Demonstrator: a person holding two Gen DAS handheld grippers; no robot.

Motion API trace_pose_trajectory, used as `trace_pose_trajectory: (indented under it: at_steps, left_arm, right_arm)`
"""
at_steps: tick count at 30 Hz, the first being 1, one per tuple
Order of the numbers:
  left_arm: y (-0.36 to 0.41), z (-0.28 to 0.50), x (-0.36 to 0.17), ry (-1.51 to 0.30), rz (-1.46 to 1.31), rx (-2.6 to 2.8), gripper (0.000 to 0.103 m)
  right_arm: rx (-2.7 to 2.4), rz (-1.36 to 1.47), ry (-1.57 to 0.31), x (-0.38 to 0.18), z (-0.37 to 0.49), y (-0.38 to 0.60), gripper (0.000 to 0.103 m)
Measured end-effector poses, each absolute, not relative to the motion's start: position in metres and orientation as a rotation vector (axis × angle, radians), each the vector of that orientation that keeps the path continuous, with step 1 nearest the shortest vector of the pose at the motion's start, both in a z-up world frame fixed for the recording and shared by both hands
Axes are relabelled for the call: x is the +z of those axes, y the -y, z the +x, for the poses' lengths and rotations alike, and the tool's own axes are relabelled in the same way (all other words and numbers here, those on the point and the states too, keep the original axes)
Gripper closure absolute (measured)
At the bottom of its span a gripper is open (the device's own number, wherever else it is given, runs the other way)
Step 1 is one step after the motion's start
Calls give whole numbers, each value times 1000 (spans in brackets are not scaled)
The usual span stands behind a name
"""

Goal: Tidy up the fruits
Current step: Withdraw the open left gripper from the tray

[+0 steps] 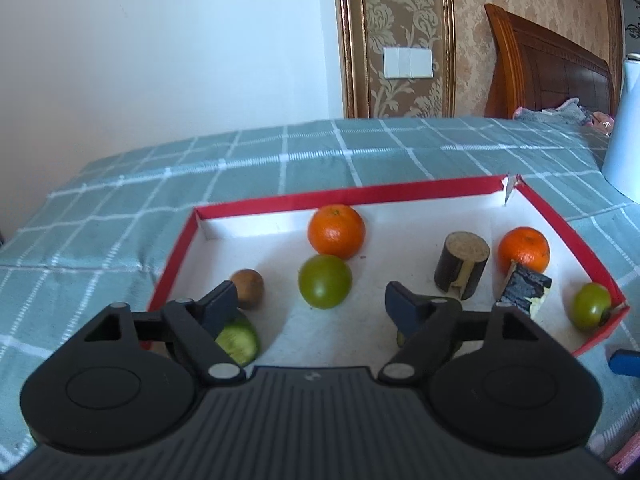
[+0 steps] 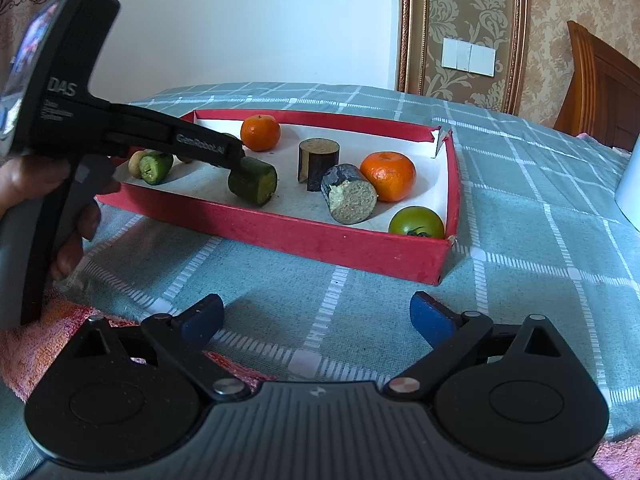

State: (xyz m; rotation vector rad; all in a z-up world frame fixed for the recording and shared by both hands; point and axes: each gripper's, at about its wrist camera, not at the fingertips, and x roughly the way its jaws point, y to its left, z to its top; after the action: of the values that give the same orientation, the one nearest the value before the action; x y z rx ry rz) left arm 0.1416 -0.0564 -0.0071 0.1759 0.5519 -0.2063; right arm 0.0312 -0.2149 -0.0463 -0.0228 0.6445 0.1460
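Observation:
A red box [image 1: 376,194] with a white floor stands on the checked cloth. It holds two oranges [image 1: 336,231] [image 1: 524,250], two green tomatoes [image 1: 325,287] [image 1: 591,306], a small brown fruit [image 1: 248,289], an upright dark cylinder [image 1: 462,265] and a dark piece lying on its side [image 1: 524,288]. My left gripper [image 1: 312,302] hangs open over the box's near part, nothing between its pads. A cucumber slice [image 1: 238,340] lies under its left finger. In the right wrist view a thicker cucumber piece [image 2: 254,180] lies right below its tip. My right gripper [image 2: 318,316] stands open over the cloth, short of the box.
A white vessel [image 1: 624,140] stands on the cloth right of the box. A pink towel [image 2: 40,340] lies at the near left edge. A person's hand [image 2: 60,200] holds the left gripper's handle. A wooden headboard [image 1: 552,68] rises behind.

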Motion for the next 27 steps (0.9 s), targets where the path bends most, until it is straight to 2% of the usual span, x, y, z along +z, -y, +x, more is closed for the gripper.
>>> trace_pose_trajectory:
  at_steps: [5, 9, 20, 27]
  left_arm:
    - [53, 128, 2, -517, 215, -196, 23]
    - [47, 112, 12, -499, 221, -195, 14]
    - [32, 41, 28, -444, 192, -175, 0]
    - [21, 1, 20, -464, 137, -131, 0]
  right_arm:
    - [146, -23, -645, -46, 31, 215, 2]
    - [147, -22, -645, -47, 32, 215, 2]
    - [148, -20, -645, -47, 31, 214, 2]
    - [93, 46, -643, -44, 19, 212, 2]
